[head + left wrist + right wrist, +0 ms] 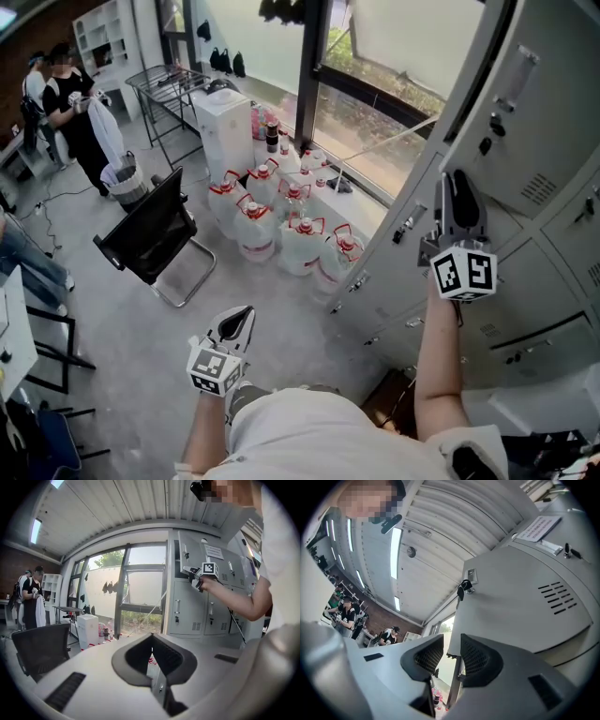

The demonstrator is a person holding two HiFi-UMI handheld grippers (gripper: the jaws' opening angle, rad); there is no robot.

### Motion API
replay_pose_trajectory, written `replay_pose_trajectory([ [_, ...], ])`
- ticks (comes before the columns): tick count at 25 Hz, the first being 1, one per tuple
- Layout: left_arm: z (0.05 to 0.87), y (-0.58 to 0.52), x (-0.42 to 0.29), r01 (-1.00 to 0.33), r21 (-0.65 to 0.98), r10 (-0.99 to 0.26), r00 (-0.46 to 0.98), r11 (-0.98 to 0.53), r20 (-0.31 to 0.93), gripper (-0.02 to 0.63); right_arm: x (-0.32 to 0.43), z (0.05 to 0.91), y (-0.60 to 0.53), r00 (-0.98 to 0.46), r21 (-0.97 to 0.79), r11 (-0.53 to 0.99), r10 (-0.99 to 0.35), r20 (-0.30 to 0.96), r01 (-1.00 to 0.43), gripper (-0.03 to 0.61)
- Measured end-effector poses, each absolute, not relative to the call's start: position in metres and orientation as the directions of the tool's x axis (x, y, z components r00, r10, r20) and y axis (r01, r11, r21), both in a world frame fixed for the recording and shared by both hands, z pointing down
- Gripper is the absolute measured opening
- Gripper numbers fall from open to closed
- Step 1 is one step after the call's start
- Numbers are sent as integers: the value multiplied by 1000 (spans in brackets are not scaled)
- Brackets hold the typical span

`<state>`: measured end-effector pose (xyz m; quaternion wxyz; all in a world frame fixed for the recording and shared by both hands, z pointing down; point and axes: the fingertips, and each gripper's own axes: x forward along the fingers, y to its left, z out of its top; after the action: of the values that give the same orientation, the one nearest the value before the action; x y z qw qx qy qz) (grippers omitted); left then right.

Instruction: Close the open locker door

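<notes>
The open grey locker door [534,122] has a label, a lock and vent slots, and it swings out from the upper row of the locker bank [384,253]. My right gripper [457,187] is raised to the door's free edge. In the right gripper view the door [525,588] fills the right side, a key [464,588] hangs in its lock, and its thin edge runs between my right gripper's [451,651] pads, with a slit of light beside the left pad. My left gripper [236,323] hangs low over the floor, shut and empty [151,641].
Several water jugs with red caps [281,220] stand on the floor by the window. A black chair [155,234] and a white appliance [223,122] are further left. People [70,103] stand at the far left by a metal rack [173,89].
</notes>
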<state>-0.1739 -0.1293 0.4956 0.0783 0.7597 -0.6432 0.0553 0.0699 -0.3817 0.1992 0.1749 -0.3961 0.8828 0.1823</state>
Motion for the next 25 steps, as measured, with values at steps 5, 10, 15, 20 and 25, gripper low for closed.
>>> replay_pose_trajectory([
  [5, 495, -123, -177, -994, 45, -977, 105, -98, 185, 3, 71, 197, -401, -620, 148, 634, -636, -459, -759, 98],
  [10, 495, -116, -184, -998, 44, -980, 57, -49, 189, 2, 75, 195, -418, -610, 104, 644, -642, -464, -758, 97],
  [15, 498, -114, -181, -999, 49, -980, 28, -18, 197, 2, 83, 194, -438, -593, 74, 638, -658, -464, -766, 95],
  [20, 502, -108, -180, -999, 53, -978, 4, 8, 209, 3, 91, 193, -457, -565, 39, 621, -683, -463, -783, 97],
  [25, 507, -103, -182, -998, 56, -975, -24, 37, 220, 3, 105, 195, -475, -527, -18, 604, -710, -468, -797, 97],
])
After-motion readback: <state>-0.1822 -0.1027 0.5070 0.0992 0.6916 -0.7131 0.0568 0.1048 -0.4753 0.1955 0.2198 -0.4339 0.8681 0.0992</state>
